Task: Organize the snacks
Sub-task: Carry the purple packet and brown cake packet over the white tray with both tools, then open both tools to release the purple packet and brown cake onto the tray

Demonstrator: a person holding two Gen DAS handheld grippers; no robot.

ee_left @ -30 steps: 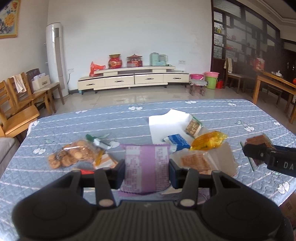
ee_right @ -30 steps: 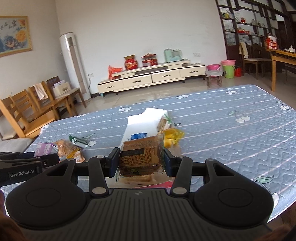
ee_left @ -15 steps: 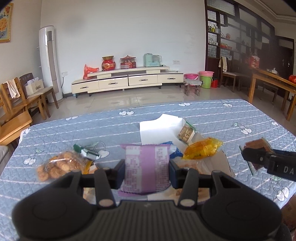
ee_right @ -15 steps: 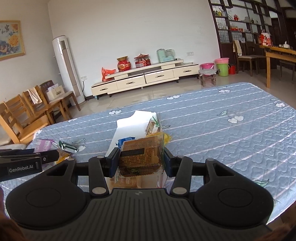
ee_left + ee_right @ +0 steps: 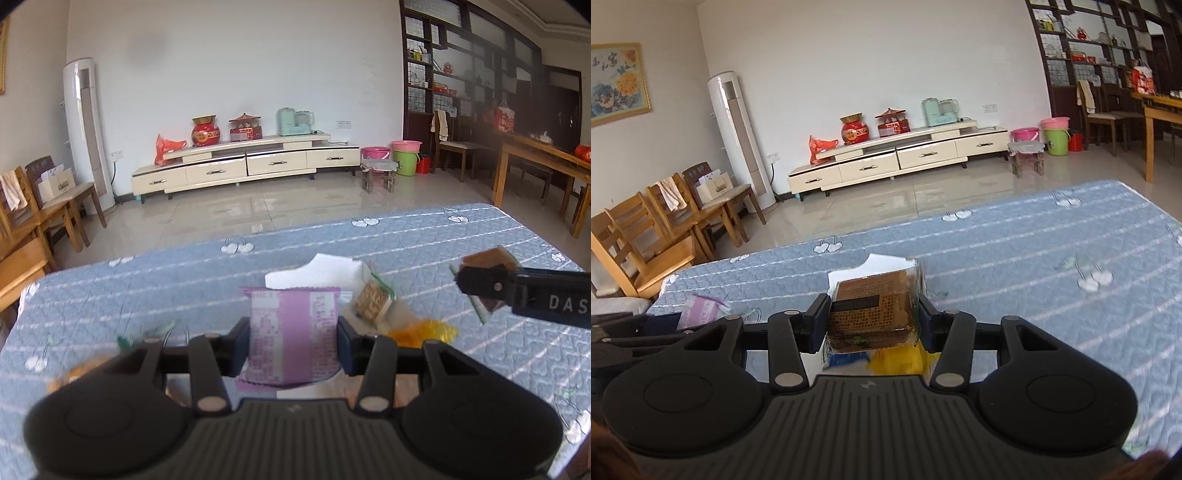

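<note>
The left gripper (image 5: 293, 341) was clamped on a purple snack packet (image 5: 293, 332), its pads pressing the packet's two sides and holding it upright above the table (image 5: 424, 240). The right gripper (image 5: 873, 321) was likewise closed on a brown snack packet (image 5: 873, 308) in clear wrap, gripped from both sides — in the left wrist view it showed at the right edge, raised over the blue quilted cloth.

Just beyond the left gripper stood a white box (image 5: 314, 273) with a brown biscuit pack (image 5: 373, 304) leaning at its right side, and a yellow snack bag (image 5: 424, 332) lay blurred beside it. Left of the gripper, a green-tipped wrapper (image 5: 125, 341) and a bag of round biscuits (image 5: 74, 373) lay on the cloth — both too blurred to read further.

Beyond the table a cream TV cabinet (image 5: 243, 168) stood against the far wall.
</note>
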